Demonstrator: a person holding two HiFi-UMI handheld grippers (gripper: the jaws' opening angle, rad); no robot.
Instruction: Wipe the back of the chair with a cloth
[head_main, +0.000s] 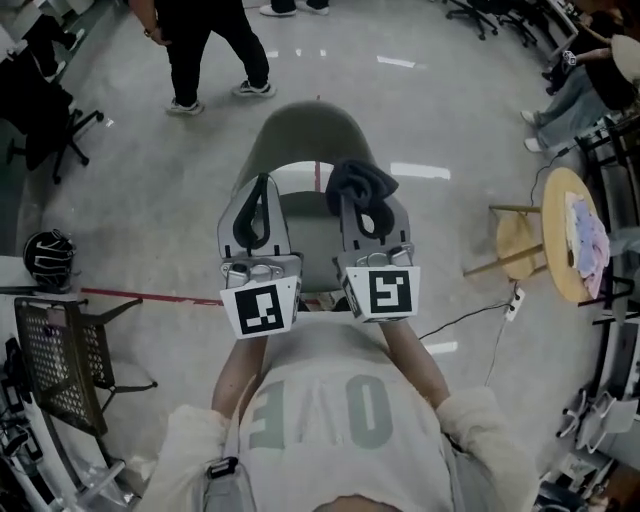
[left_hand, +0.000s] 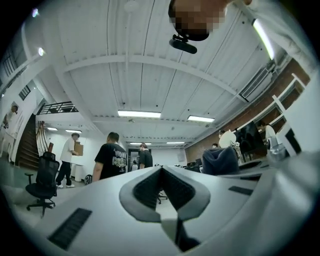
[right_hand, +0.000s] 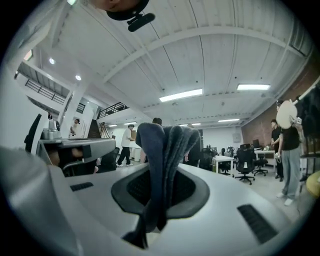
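The cloth (head_main: 360, 185), dark and bunched, is pinched in the right gripper (head_main: 362, 205), whose jaws are pressed onto it so that folds stick out past the tips; the right gripper view shows it (right_hand: 162, 150) standing up between them. It hangs just above the curved shell of the grey chair (head_main: 310, 135), not clearly touching it. The left gripper (head_main: 260, 190) is beside it, jaws pressed together on nothing, as its own view (left_hand: 161, 172) confirms.

The wiping looks about to begin. To do it well, I would lower the cloth until the loose bunch, not the hard jaw tips, lies flat on the back, then sweep along the curve from one side to the other in overlapping passes. The empty left gripper could rest on the rim to stop the chair sliding.

Out on the floor (head_main: 150, 200), a wooden stool (head_main: 522, 245) and a round table (head_main: 557, 215) stand to the right, a cable (head_main: 470, 315) trails near them, a mesh chair (head_main: 60, 350) and a helmet (head_main: 48, 258) sit left, and a person (head_main: 205, 50) walks beyond the chair. None crowds the sweep.
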